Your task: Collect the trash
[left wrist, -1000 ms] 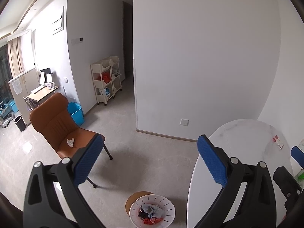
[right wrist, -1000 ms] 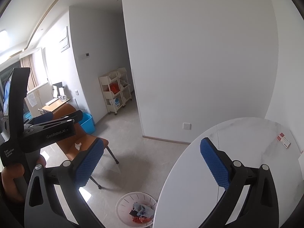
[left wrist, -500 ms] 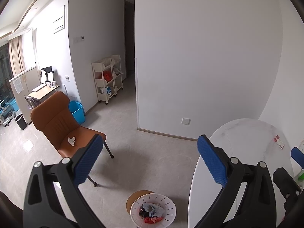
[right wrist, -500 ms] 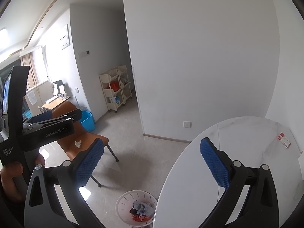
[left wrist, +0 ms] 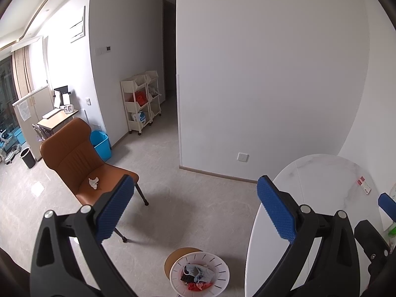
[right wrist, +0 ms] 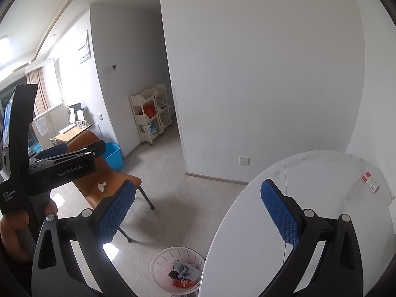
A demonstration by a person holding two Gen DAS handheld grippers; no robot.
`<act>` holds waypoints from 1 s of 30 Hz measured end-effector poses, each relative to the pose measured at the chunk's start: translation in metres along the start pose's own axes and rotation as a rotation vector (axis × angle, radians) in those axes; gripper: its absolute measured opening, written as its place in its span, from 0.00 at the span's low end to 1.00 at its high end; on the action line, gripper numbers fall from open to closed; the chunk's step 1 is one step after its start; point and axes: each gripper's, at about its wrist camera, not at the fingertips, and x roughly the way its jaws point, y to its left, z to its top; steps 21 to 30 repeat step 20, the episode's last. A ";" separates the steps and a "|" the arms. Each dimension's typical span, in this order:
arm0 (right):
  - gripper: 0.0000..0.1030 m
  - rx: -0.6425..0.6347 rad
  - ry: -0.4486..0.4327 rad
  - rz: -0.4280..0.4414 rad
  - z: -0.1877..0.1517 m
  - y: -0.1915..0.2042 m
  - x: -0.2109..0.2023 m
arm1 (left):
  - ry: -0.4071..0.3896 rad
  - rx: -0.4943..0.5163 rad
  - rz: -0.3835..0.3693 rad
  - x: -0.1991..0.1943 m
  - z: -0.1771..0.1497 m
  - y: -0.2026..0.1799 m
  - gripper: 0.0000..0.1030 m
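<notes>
The left gripper point(left wrist: 195, 209) has its jaws spread wide with nothing between them, the 2 blue pads framing bare grey floor in the lower middle of the left wrist view. The right gripper point(right wrist: 198, 212) is likewise wide apart and empty in the right wrist view.

Just below the gap between the left jaws, at the bottom centre of the frame, stands a white slatted wastebasket point(left wrist: 221, 266) holding crumpled blue, red and dark trash, with a round tan disc point(left wrist: 174, 257) on the floor touching its left side. The same basket sits at the bottom centre of the right wrist view, partly tucked under the edge of the white marble tabletop point(right wrist: 309, 185). A small red-and-white packet point(right wrist: 370, 185) lies near the tabletop's right rim.

At the left of both frames is an orange chair point(left wrist: 74, 156), and 1 crumpled white tissue point(left wrist: 93, 182) rests on its seat, well apart from either gripper. Behind the chair sits a blue bin point(left wrist: 101, 144), and further back against the wall 2 cream shelf carts point(left wrist: 141, 104).

In the right wrist view, the left gripper's black body fills the left edge, held by a hand point(right wrist: 12, 237).
</notes>
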 end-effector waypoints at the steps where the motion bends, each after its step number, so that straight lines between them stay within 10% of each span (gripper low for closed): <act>1: 0.98 0.000 0.001 0.000 0.000 0.000 0.000 | 0.001 0.000 0.001 0.000 -0.001 0.000 0.92; 30: 0.98 0.010 0.012 -0.002 -0.006 0.003 0.000 | 0.006 -0.009 -0.001 0.003 -0.005 -0.001 0.92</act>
